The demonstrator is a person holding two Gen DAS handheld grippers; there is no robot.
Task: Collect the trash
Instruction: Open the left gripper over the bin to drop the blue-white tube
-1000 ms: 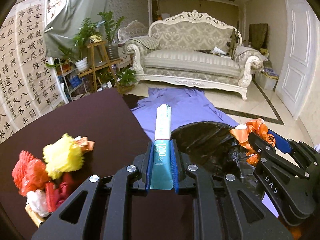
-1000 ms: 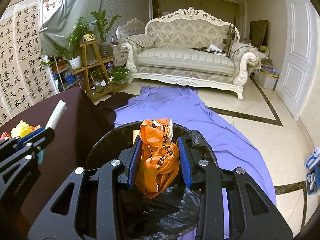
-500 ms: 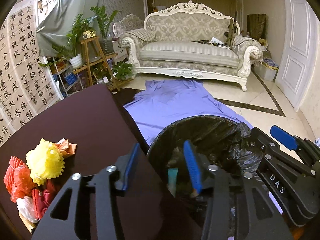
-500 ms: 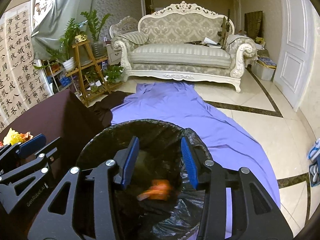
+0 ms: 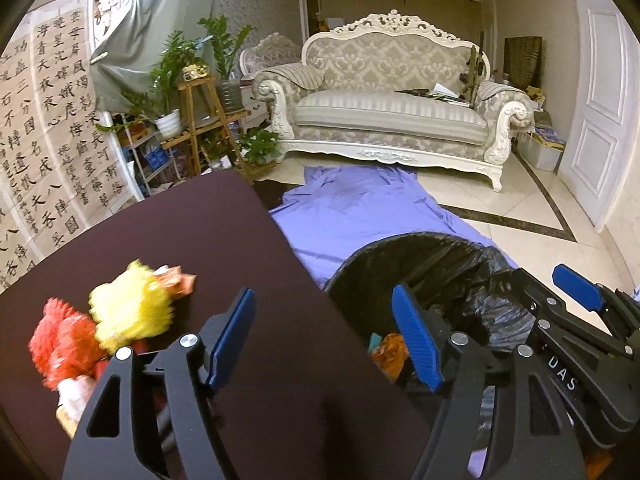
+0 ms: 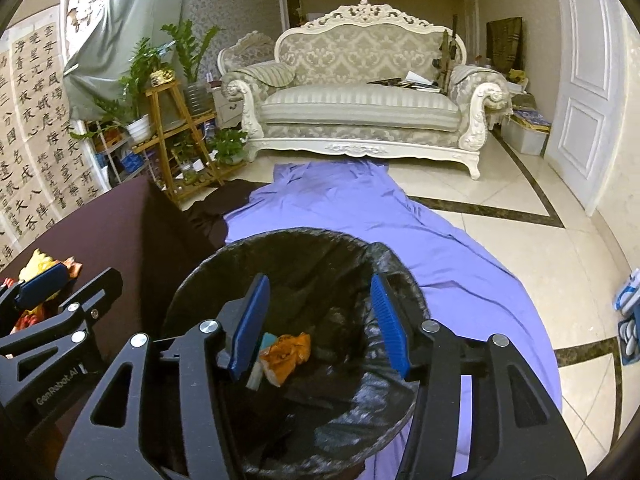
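A black-lined trash bin [image 6: 304, 240] stands beside the dark table. Inside it lie an orange crumpled wrapper [image 6: 290, 354] and a teal-and-white tube [image 6: 262, 358]; both also show in the left wrist view, the wrapper [image 5: 390, 346] beside the tube [image 5: 374, 340]. My right gripper [image 6: 316, 326] is open and empty above the bin. My left gripper [image 5: 326, 340] is open and empty over the table edge next to the bin [image 5: 420, 248]. A pile of trash, yellow [image 5: 128, 306] and red [image 5: 60, 340] paper balls, lies on the table at the left.
The dark table [image 5: 192, 240] fills the left. A purple sheet [image 6: 360, 208] covers the floor beyond the bin. A white sofa [image 6: 360, 108], a plant stand [image 6: 176, 132] and a white door [image 6: 584, 92] are farther back.
Both grippers opened and dropped their loads: the tube and the orange wrapper fell into the bin. My left gripper has since shifted left, toward the table.
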